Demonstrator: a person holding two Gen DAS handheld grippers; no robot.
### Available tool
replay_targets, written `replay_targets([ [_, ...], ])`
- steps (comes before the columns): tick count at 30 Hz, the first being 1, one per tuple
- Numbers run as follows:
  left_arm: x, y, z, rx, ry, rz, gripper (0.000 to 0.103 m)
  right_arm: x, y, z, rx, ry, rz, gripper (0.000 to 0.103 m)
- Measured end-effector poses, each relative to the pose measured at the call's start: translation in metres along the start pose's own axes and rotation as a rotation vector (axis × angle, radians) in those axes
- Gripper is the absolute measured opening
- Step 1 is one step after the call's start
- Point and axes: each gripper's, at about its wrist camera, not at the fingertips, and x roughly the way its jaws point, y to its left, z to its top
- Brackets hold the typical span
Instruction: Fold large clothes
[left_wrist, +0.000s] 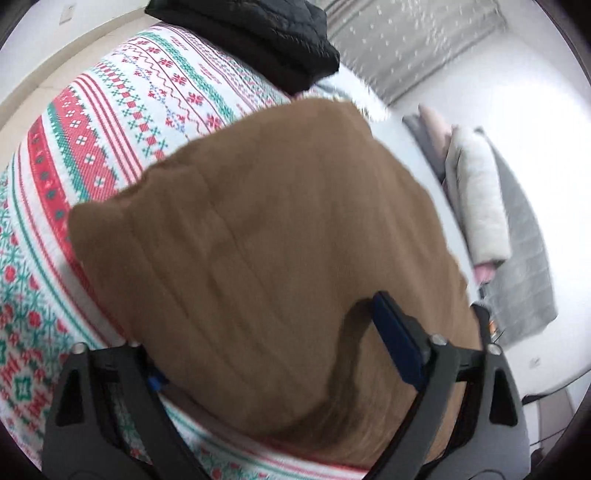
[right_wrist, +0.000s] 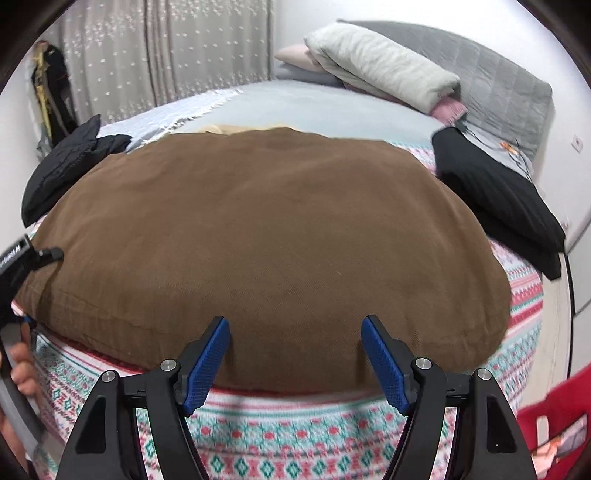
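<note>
Left gripper (left_wrist: 273, 354) straddles brown garment's (right_wrist: 266, 236) edge – unclamped; right gripper (right_wrist: 295, 363) agape above it – empty

A plain brown garment (right_wrist: 266, 236) lies on a white bedspread (left_wrist: 122, 122) patterned in red and green bands, with black clothes (right_wrist: 495, 195) near its edges.

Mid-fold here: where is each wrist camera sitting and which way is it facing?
Left wrist: on the left gripper, angled down across the brown garment toward the black jacket; only its fingers show.
Right wrist: on the right gripper at the bed's near edge, facing the headboard; a hand shows.
Shared: the garment, patterned bedspread, rolled blanket.
</note>
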Motion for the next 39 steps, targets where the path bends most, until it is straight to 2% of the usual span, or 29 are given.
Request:
replay_targets([
  [2, 0.001, 0.007, 0.005, -0.036, -0.006, -0.027, 0.036, 0.006, 0.002, 0.000, -0.009, -0.011, 0.022, 0.075],
  [4, -0.003, 0.003, 0.011, -0.064, 0.002, -0.085, 0.025, 0.014, 0.003, 0.003, -0.004, -0.001, 0.047, 0.075],
  [5, -0.010, -0.007, 0.013, -0.029, -0.019, -0.100, 0.022, 0.017, 0.003, 0.005, 0.001, 0.003, 0.054, 0.075],
  [8, -0.043, -0.063, 0.008, 0.210, -0.145, -0.115, 0.020, 0.022, -0.002, 0.012, 0.032, 0.015, 0.067, 0.075],
  [11, -0.065, -0.109, 0.001, 0.325, -0.210, -0.180, 0.019, 0.027, -0.014, 0.020, 0.106, 0.038, 0.107, 0.075],
  [13, -0.072, -0.142, -0.008, 0.386, -0.226, -0.227, 0.019, 0.028, -0.023, 0.023, 0.142, 0.044, 0.132, 0.075],
  [17, -0.081, -0.211, -0.040, 0.577, -0.254, -0.283, 0.019, 0.026, -0.056, 0.031, 0.259, 0.042, 0.175, 0.075],
  [20, -0.080, -0.262, -0.079, 0.752, -0.247, -0.322, 0.019, 0.024, -0.089, 0.035, 0.351, 0.031, 0.194, 0.075],
  [24, -0.071, -0.304, -0.141, 1.001, -0.202, -0.365, 0.019, 0.020, -0.140, 0.033, 0.447, 0.009, 0.160, 0.075],
  [26, -0.062, -0.317, -0.175, 1.121, -0.139, -0.394, 0.019, 0.019, -0.167, 0.029, 0.493, 0.002, 0.140, 0.075],
  [28, -0.044, -0.321, -0.203, 1.212, -0.035, -0.414, 0.020, 0.017, -0.200, 0.019, 0.558, -0.007, 0.109, 0.075],
  [31, 0.004, -0.312, -0.240, 1.314, 0.221, -0.395, 0.028, 0.014, -0.242, 0.002, 0.666, 0.005, 0.006, 0.075],
  [32, 0.011, -0.306, -0.249, 1.337, 0.246, -0.387, 0.032, 0.013, -0.252, -0.001, 0.686, 0.008, 0.005, 0.075],
  [34, 0.017, -0.296, -0.258, 1.380, 0.244, -0.394, 0.037, 0.012, -0.268, -0.009, 0.715, 0.013, 0.015, 0.075],
  [35, 0.014, -0.293, -0.257, 1.385, 0.243, -0.409, 0.044, 0.012, -0.273, -0.012, 0.717, 0.015, 0.014, 0.075],
  [36, 0.008, -0.293, -0.255, 1.373, 0.255, -0.433, 0.048, 0.011, -0.275, -0.013, 0.709, 0.015, 0.014, 0.075],
  [38, -0.002, -0.295, -0.245, 1.325, 0.317, -0.502, 0.066, 0.008, -0.276, -0.013, 0.689, 0.001, 0.037, 0.075],
  [39, -0.004, -0.293, -0.238, 1.307, 0.337, -0.525, 0.068, 0.006, -0.274, -0.011, 0.683, -0.010, 0.056, 0.075],
])
